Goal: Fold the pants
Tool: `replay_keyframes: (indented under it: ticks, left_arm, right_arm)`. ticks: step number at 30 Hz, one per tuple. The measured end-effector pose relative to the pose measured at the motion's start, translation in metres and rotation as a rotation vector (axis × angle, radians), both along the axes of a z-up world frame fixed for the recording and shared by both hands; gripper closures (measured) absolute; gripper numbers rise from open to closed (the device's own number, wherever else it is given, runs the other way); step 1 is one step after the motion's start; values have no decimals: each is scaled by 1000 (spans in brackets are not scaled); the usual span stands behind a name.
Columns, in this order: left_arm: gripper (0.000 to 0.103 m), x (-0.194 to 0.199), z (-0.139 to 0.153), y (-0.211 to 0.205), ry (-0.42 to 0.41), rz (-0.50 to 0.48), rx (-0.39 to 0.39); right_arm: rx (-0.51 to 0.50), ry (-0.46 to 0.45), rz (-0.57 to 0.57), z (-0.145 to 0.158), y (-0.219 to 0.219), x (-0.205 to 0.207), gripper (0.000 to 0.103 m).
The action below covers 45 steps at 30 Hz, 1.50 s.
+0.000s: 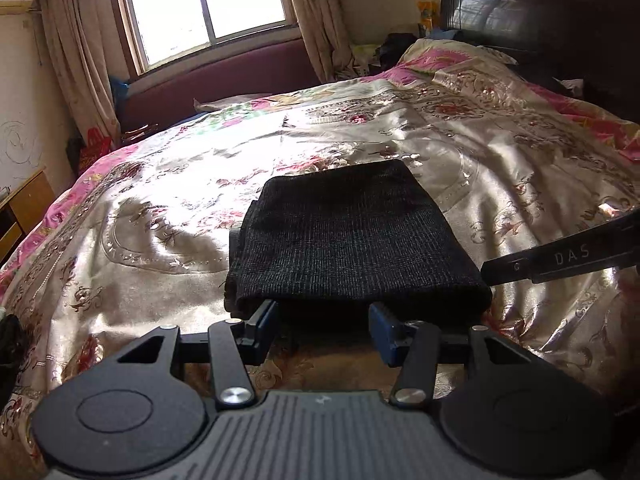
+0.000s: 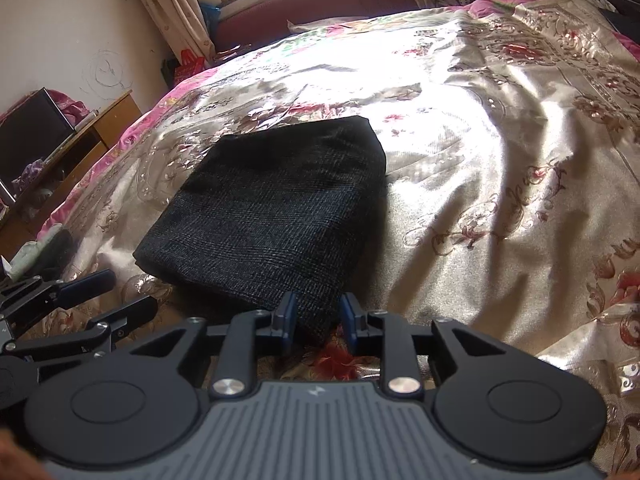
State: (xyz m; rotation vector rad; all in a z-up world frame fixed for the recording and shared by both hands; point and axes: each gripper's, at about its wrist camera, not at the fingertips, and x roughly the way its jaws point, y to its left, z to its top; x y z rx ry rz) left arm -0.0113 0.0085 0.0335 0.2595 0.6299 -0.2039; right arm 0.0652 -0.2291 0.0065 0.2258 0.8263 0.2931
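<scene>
Already folded into a thick dark rectangle, the pants (image 1: 352, 236) lie on the bed (image 1: 160, 184), on its shiny floral satin cover, and everything below is placed relative to that bundle.

From the left wrist camera, the left claw (image 1: 324, 322) sits at the near edge of the pants with its jaws spread wide and released, holding nothing; the blue pads (image 1: 382, 320) just meet the shadowed underside of the near fold. To the right of the pants, a black finger of the right claw (image 1: 560, 260) reaches in, its tip just beside the bundle's near right corner. Beyond the pants, past the far edge of the bed, are a window and curtains.

From the right wrist camera, the right claw (image 2: 318, 314) stands at the near right corner of the pants (image 2: 272, 208), its jaws narrowly parted on either side of that corner. I cannot tell whether they pinch the cloth or merely flank it. Left of the pants, the left claw (image 2: 108, 296) shows low, its two fingers apart.

The fabric looks like a soft, fairly heavy weave, several layers deep, so it should sag and slide on the slick cover. Taking hold at the near corners, through all layers at once, seems the safest grip.
</scene>
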Motion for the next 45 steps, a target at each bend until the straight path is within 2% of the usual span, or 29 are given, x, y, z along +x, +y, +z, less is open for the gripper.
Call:
replay_keyframes:
  ticks: [13,17,26,31,35,41,45]
  left_arm:
    - [38,5,0,8,-10,-7,-16]
    - [38,14,1,14,-18,5,-9]
    - [37,50,-4,21,-8,1,17]
    - [37,79,8,31,9,-1,-105]
    - [37,107,4,26,-9,1,-58]
    - [36,130,-28,24,86,19,-15]
    - [30,131,-33,31,120,68,-53]
  right_arm:
    - [-46,7,-9,6,1,-1,75]
    - [-35,9,-7,9,-3,9,71]
    - [16,30,-43,-4,-12,38,71]
    - [33,32,-64,-12,-18,59,70]
    - [41,31,-75,-14,-18,77,69]
    - [47,26,-54,-22,-13,94,68]
    - [46,38,-29,-33,-10,101,62]
